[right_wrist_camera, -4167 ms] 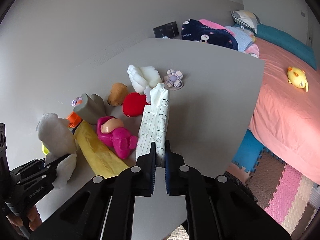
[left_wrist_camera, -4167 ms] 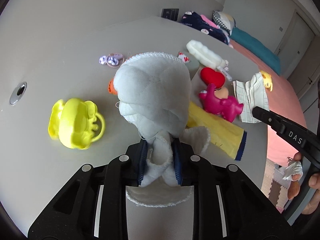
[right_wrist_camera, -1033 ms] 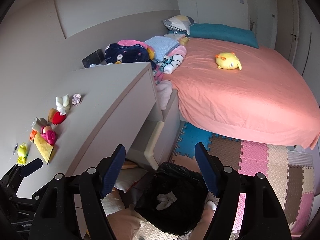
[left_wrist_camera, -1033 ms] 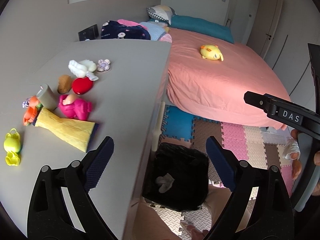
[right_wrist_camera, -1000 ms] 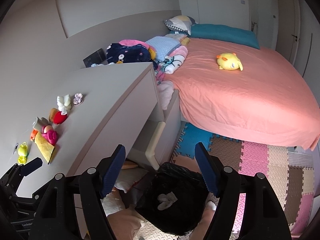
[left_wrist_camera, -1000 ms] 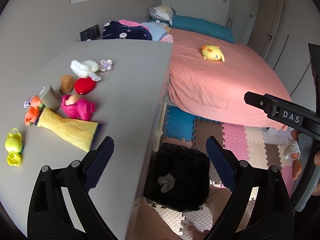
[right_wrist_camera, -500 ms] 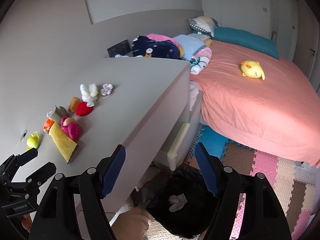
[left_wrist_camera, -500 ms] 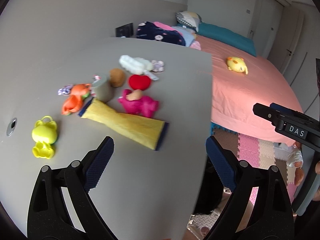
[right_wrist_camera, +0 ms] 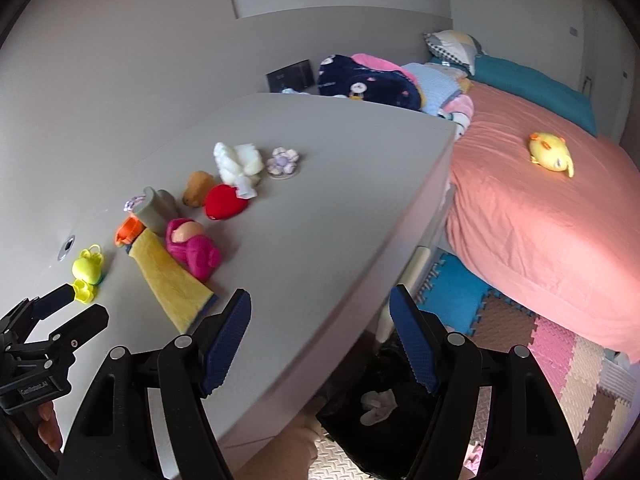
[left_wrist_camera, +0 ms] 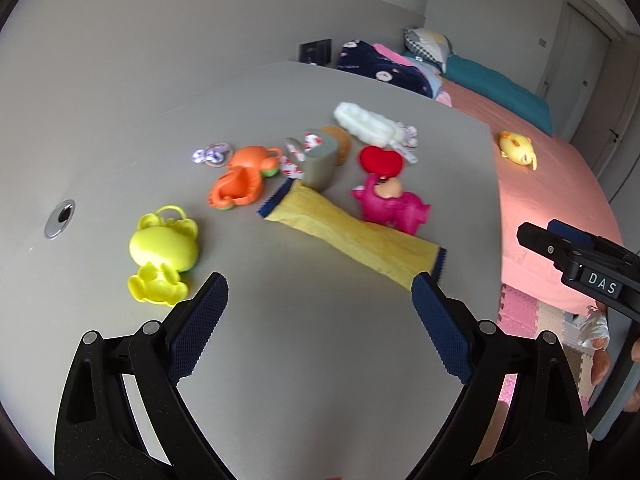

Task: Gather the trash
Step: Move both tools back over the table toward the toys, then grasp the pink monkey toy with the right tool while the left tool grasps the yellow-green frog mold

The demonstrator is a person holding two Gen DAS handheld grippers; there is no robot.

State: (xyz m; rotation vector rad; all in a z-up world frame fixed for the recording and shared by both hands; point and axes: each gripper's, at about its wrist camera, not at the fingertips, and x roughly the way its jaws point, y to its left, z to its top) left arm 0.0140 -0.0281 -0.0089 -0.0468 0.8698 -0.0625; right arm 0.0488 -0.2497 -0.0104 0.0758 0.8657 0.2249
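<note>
My left gripper (left_wrist_camera: 320,296) is open and empty above the grey table (left_wrist_camera: 312,360), just short of a yellow cloth (left_wrist_camera: 352,240). Beyond it lie a yellow toy (left_wrist_camera: 162,252), an orange toy (left_wrist_camera: 240,180), a grey cup (left_wrist_camera: 318,160), a crumpled wrapper (left_wrist_camera: 292,158), a pink toy (left_wrist_camera: 390,202), a red heart (left_wrist_camera: 380,159) and a white fluffy item (left_wrist_camera: 368,126). My right gripper (right_wrist_camera: 320,340) is open and empty over the table's right edge. Below it a black bin (right_wrist_camera: 380,400) on the floor holds white trash (right_wrist_camera: 376,400).
A bed with a pink sheet (right_wrist_camera: 540,216) and a yellow plush (right_wrist_camera: 550,154) stands right of the table. Coloured foam mats (right_wrist_camera: 560,360) cover the floor. A cable hole (left_wrist_camera: 60,214) is in the tabletop at left. The left gripper (right_wrist_camera: 48,320) shows at the right wrist view's lower left.
Both grippers have swung left from over the bin back toward the table. The left one now faces the toys and yellow cloth close up. Both stay open and empty.
</note>
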